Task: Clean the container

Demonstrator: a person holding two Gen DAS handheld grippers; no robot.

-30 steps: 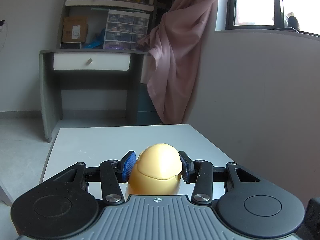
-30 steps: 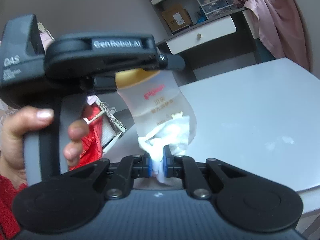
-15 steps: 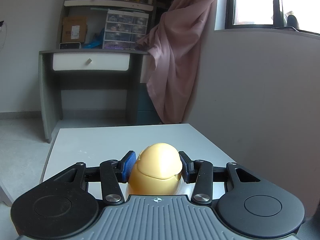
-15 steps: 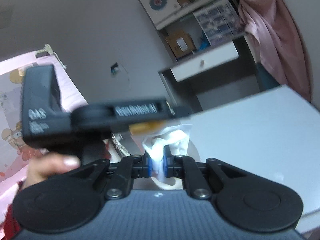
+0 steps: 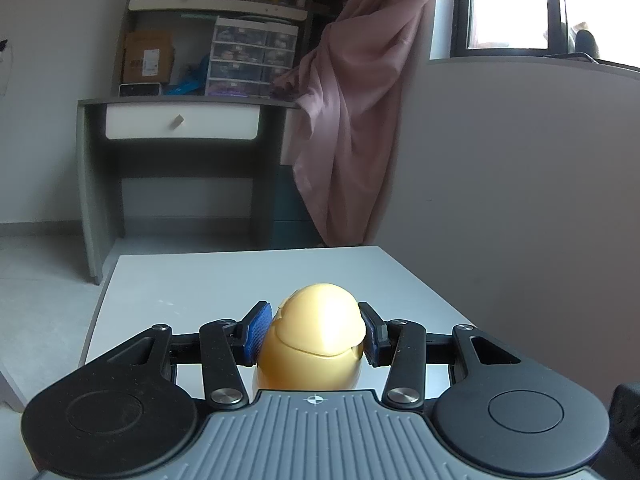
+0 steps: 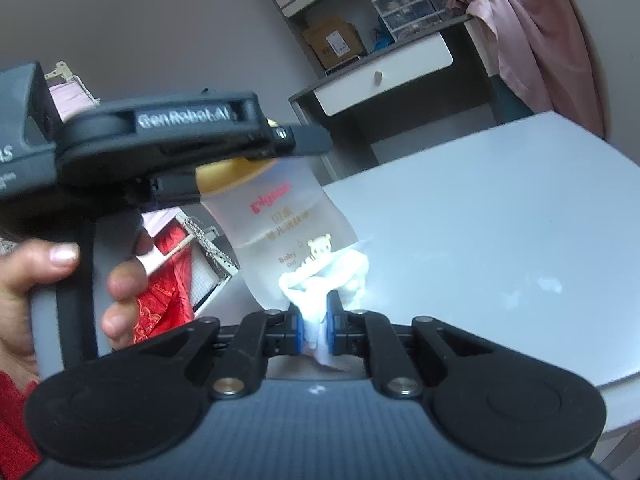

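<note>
Grey walls and a grey desk [image 5: 180, 120] with one white drawer are seen at twelve o'clock, beyond the pale grey table top [image 5: 240, 276]. One pink cloth curtain [image 5: 352, 120] is hung at one o'clock, beside one bright window. On the desk, one brown cardboard box [image 5: 147, 58] and one clear plastic drawer box [image 5: 252, 60] full of small things are kept; the small things cannot be made out.

One see-through plastic baby oil bottle with a round yellow cap [image 6: 288, 232] is held up over the near left part of the table. Pink letters and one small bear picture are printed on its side. Whether any oil is inside cannot be told.

In the left wrist view, only the yellow cap [image 5: 316, 336] is seen, at six o'clock. The cap is grasped by the left gripper [image 5: 314, 332], with one blue pad pressed on each side. In the right wrist view, that gripper is seen from the side at ten o'clock, and its handle is wrapped by the person's left hand [image 6: 44, 280], with a red sleeve at the wrist.

One crumpled white wipe [image 6: 324, 276] is pinched tight by the right gripper [image 6: 314, 322] at six o'clock. The wipe is pressed against the low part of the bottle, just under the bear.

Some red cloth [image 6: 168, 280] is seen on the floor at eight o'clock, behind the fingers.
</note>
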